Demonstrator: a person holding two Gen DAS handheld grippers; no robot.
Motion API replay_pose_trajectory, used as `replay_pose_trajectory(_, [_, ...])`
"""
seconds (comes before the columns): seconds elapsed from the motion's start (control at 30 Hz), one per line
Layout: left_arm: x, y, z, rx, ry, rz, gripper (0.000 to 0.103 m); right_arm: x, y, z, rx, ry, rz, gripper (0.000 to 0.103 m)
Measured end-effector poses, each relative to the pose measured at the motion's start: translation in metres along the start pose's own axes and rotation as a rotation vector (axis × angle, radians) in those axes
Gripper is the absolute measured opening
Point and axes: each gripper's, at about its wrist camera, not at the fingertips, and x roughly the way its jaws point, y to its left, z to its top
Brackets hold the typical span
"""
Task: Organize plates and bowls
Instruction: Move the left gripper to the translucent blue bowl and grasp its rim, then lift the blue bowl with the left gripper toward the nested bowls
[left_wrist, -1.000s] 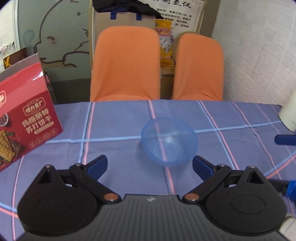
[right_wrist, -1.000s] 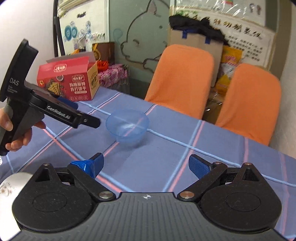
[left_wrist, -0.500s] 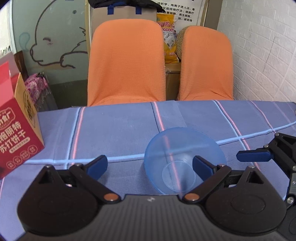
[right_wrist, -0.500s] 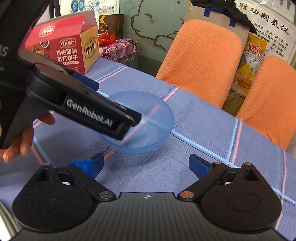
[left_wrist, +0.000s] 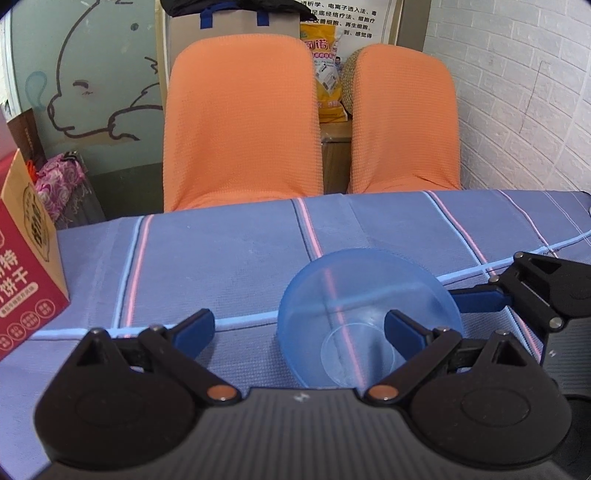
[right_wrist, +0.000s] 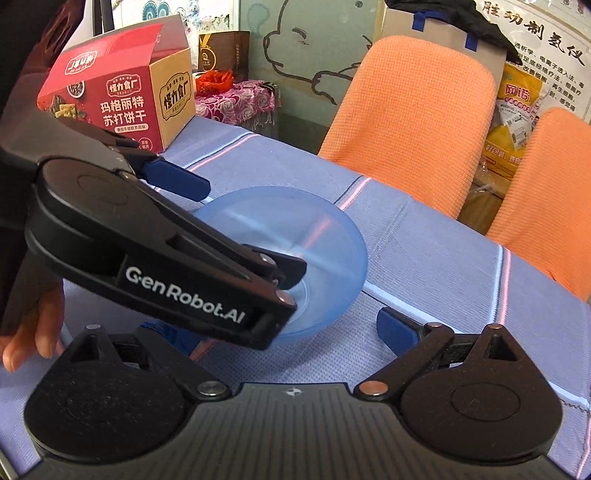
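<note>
Both tongs have closed in on the blue bowl (left_wrist: 364, 314) on the table (left_wrist: 221, 258). Nearest, the left tongs (left_wrist: 297, 325) gape wide, one finger inside the rim, gripping nothing. To the right, the right tongs (right_wrist: 280, 332) stand open too. Farther left sits a red box (right_wrist: 122, 99); a grasp looks imminent.
</note>
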Motion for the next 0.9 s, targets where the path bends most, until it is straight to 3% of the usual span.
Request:
replay_pose_trajectory(0.27, [0.012,0.002,-0.004,-0.036,0.026,-0.013,0.097,0.012,-0.003,-0.001,0.028,-0.084,0.042,0.089])
replay_pose_trajectory(0.9, [0.014,-0.005,-0.009,-0.005,0.006,0.030,0.097,0.013,-0.004,-0.001,0.026,-0.115,0.042,0.090])
